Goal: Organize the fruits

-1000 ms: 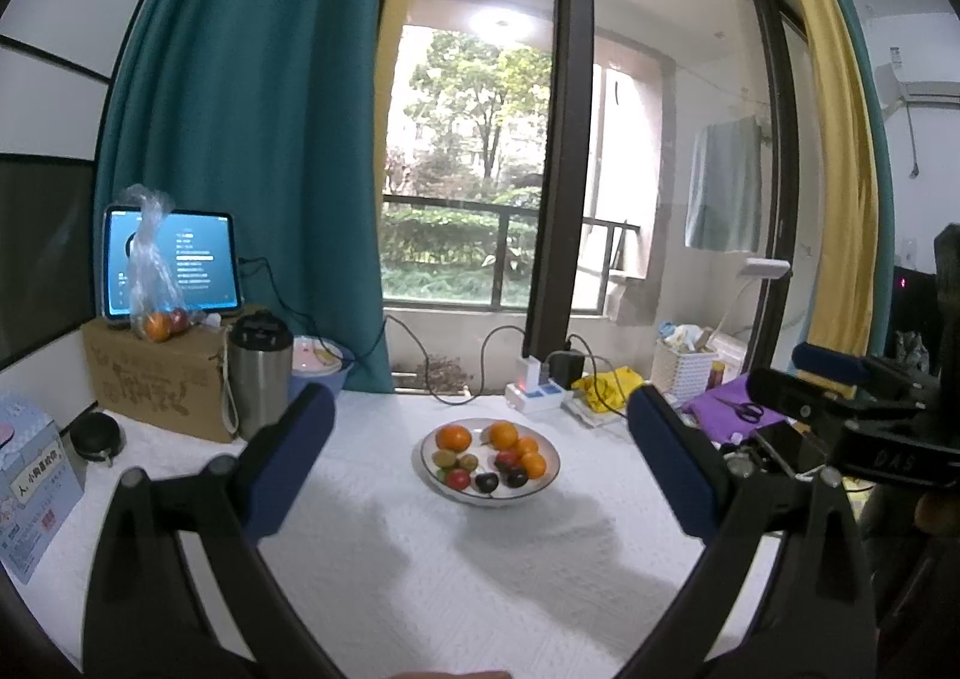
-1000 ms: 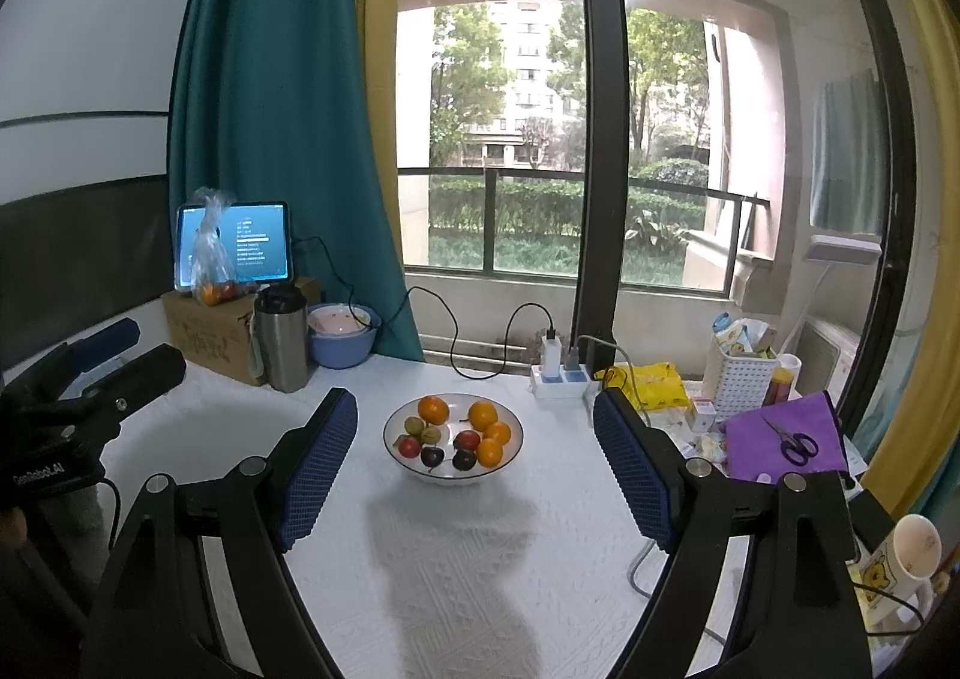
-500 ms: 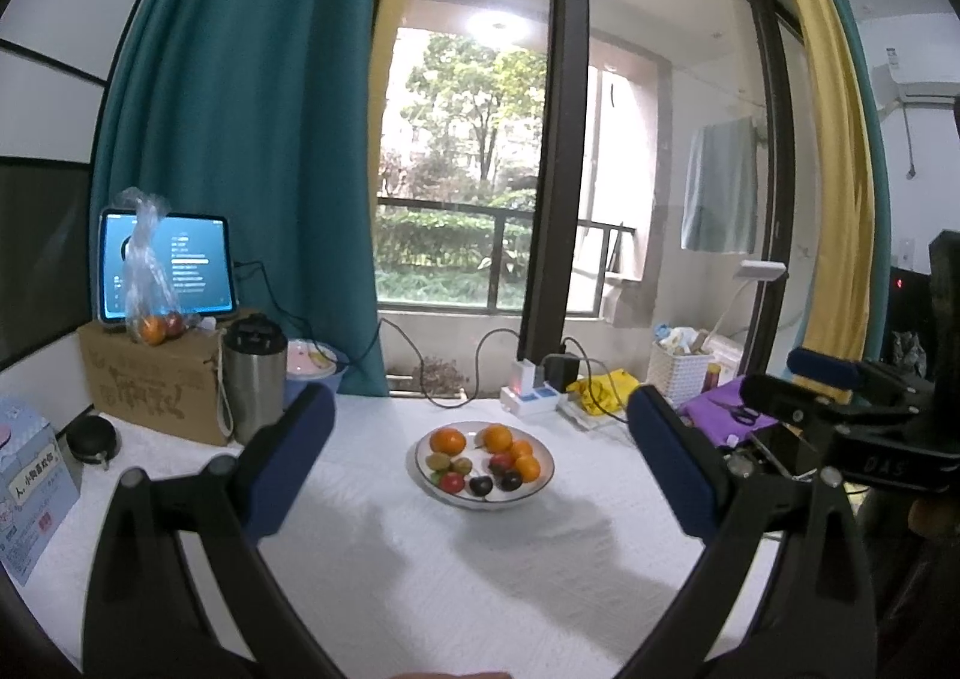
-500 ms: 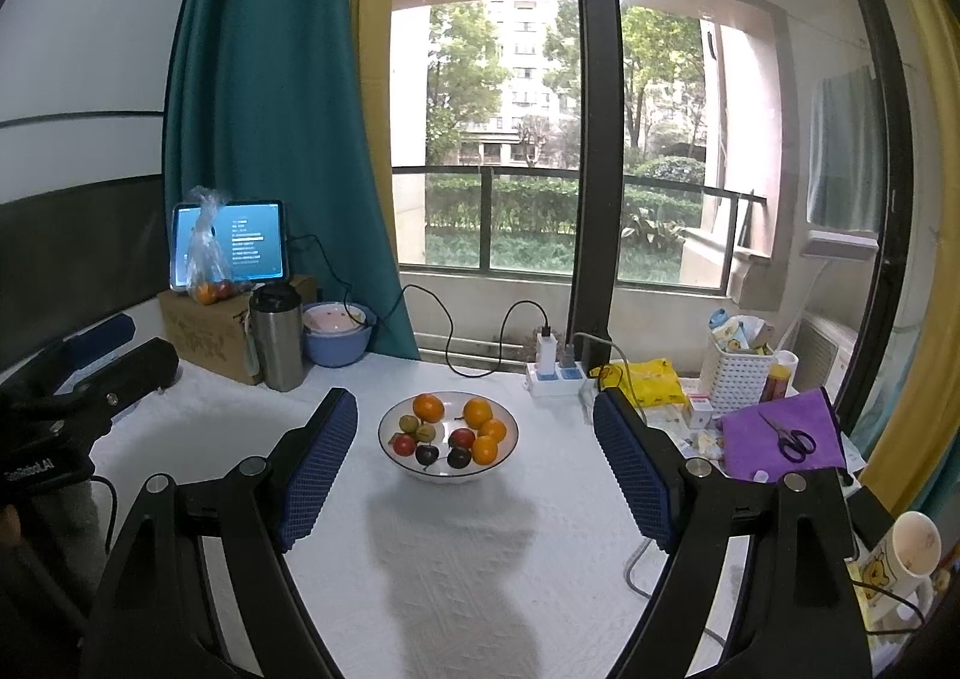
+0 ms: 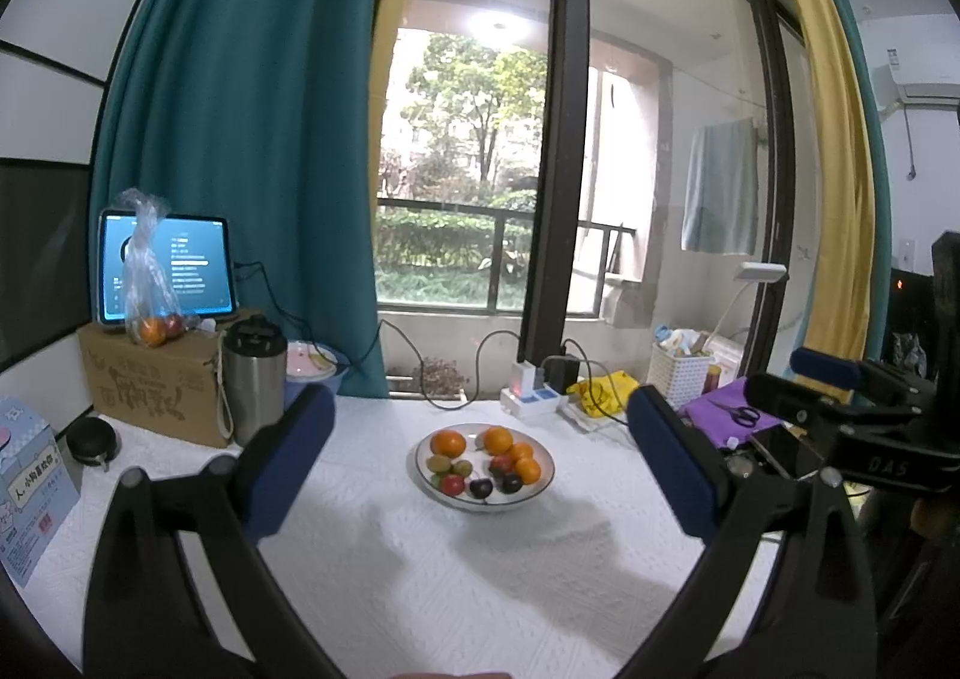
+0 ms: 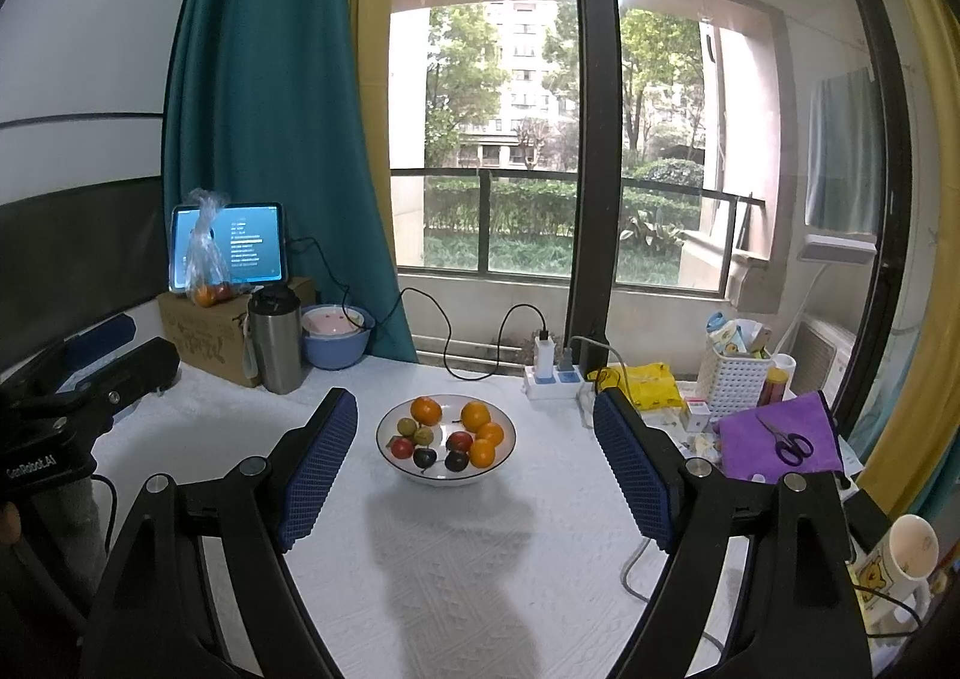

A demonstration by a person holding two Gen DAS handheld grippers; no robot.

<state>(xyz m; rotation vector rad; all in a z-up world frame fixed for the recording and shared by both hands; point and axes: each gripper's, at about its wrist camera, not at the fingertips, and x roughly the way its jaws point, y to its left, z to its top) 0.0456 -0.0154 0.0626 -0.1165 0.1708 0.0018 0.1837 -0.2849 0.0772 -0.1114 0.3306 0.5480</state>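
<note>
A white bowl stands mid-table on a white cloth; it holds several oranges, green kiwis, red fruits and dark plums. It shows in the right wrist view too. My left gripper is open and empty, held above the table short of the bowl. My right gripper is open and empty, also short of the bowl. The right gripper shows at the right edge of the left wrist view; the left gripper shows at the left edge of the right wrist view.
At the back left are a cardboard box with a tablet and a bag of fruit, a steel tumbler and a blue bowl. A power strip, a white basket, a purple cloth with scissors and a mug are at the right.
Both grippers have drifted slightly; the bowl sits a little lower and more central in both views. Both stay open and empty.
</note>
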